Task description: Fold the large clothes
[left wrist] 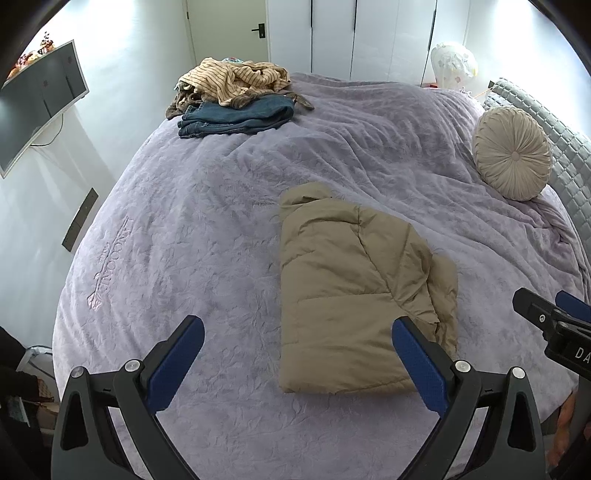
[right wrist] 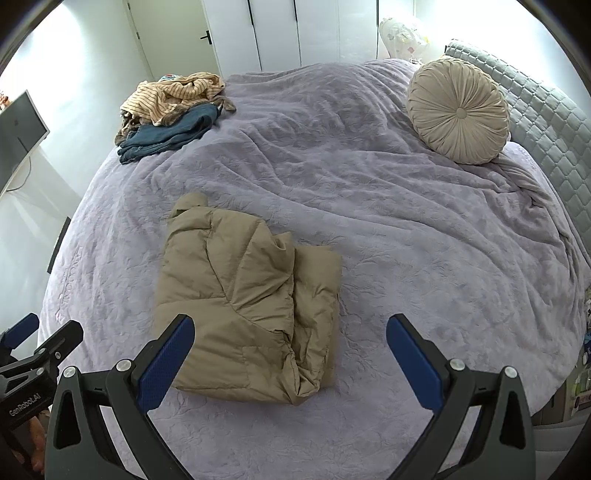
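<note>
A tan puffer jacket [left wrist: 351, 295] lies folded into a rough rectangle on the lilac bedspread [left wrist: 207, 229]; it also shows in the right wrist view [right wrist: 243, 295]. My left gripper [left wrist: 297, 328] is open and empty, held above the bed's near edge with its right finger over the jacket's near corner. My right gripper [right wrist: 290, 326] is open and empty, held above the jacket's near right part. The right gripper also shows at the right edge of the left wrist view [left wrist: 546, 314], and the left gripper at the left edge of the right wrist view [right wrist: 40, 339].
A pile of clothes, striped beige top [left wrist: 236, 79] over folded jeans [left wrist: 232, 118], sits at the far left corner of the bed. A round pleated cushion [left wrist: 511, 153] leans on the grey quilted headboard [left wrist: 561, 147] at right. A monitor [left wrist: 37, 103] stands left. Wardrobe doors [left wrist: 369, 33] behind.
</note>
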`<state>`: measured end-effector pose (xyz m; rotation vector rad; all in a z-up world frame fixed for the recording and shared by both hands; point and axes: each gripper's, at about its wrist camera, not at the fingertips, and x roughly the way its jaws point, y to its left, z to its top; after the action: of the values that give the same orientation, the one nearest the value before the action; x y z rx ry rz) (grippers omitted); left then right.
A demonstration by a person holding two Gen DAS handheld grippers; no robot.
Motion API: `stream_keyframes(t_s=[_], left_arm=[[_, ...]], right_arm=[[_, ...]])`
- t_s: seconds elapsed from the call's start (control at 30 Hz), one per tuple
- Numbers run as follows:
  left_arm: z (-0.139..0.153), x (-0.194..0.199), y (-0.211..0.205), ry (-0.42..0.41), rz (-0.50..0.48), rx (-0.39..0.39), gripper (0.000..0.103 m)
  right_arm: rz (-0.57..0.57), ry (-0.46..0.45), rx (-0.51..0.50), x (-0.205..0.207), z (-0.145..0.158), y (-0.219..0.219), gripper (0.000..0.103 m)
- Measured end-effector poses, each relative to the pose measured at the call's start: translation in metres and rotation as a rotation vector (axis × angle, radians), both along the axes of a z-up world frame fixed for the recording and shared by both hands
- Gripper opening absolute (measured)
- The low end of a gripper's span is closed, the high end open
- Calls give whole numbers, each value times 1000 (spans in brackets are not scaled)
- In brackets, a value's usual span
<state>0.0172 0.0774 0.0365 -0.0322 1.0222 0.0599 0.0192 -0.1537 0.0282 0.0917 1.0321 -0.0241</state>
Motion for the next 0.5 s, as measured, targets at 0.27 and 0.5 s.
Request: stream_keyframes(t_s=[0.27,0.5], left_arm=[[-1,1,2,2,-3,-2,102],[-2,3,3,2,-5,-2,102]], right_arm=[[-1,2,3,-2,0,1,103],[-2,3,2,-2,0,2,103]])
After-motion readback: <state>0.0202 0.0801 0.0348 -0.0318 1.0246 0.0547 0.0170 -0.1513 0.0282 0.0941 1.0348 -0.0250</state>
